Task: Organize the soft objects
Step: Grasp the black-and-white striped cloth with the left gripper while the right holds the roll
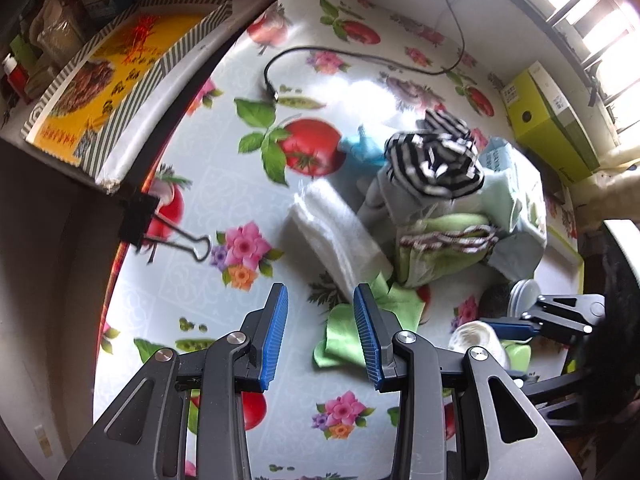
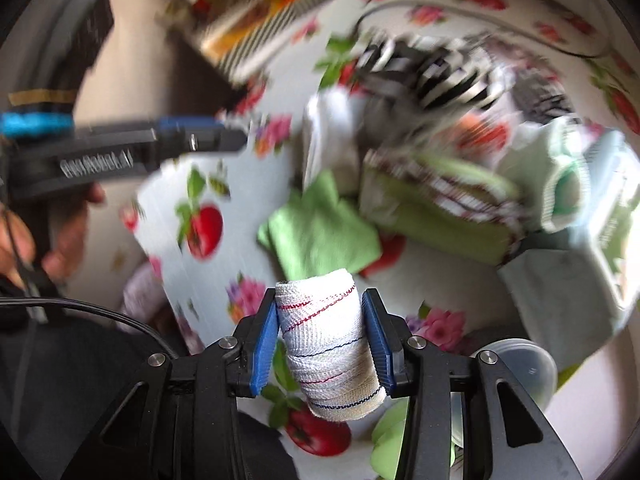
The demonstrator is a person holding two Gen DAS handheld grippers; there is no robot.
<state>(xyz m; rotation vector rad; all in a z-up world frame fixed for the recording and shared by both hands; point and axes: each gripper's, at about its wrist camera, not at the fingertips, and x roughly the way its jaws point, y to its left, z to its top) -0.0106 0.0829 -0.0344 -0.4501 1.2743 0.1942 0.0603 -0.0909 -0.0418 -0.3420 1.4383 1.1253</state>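
My right gripper [image 2: 320,300] is shut on a rolled white bandage [image 2: 328,340] with red and dark threads, held just above the table. The same roll [image 1: 478,338] and right gripper [image 1: 516,326] show at the right in the left wrist view. My left gripper [image 1: 320,300] hangs open over the flowered tablecloth [image 1: 224,208], nothing between its blue pads. A heap of cloths lies beyond: a black-and-white striped cloth [image 1: 436,160], a folded white cloth [image 1: 340,236], a green striped towel [image 1: 444,244] and a small green cloth [image 1: 348,332]. The green cloth [image 2: 320,232] lies just past the bandage.
A binder clip [image 1: 160,224] grips the table's left edge. A black cable [image 1: 360,56] runs across the far side. A yellow-green box [image 1: 548,120] stands at the back right, a yellow printed box [image 1: 116,80] on a shelf at left. White lids [image 1: 524,296] lie near the right gripper.
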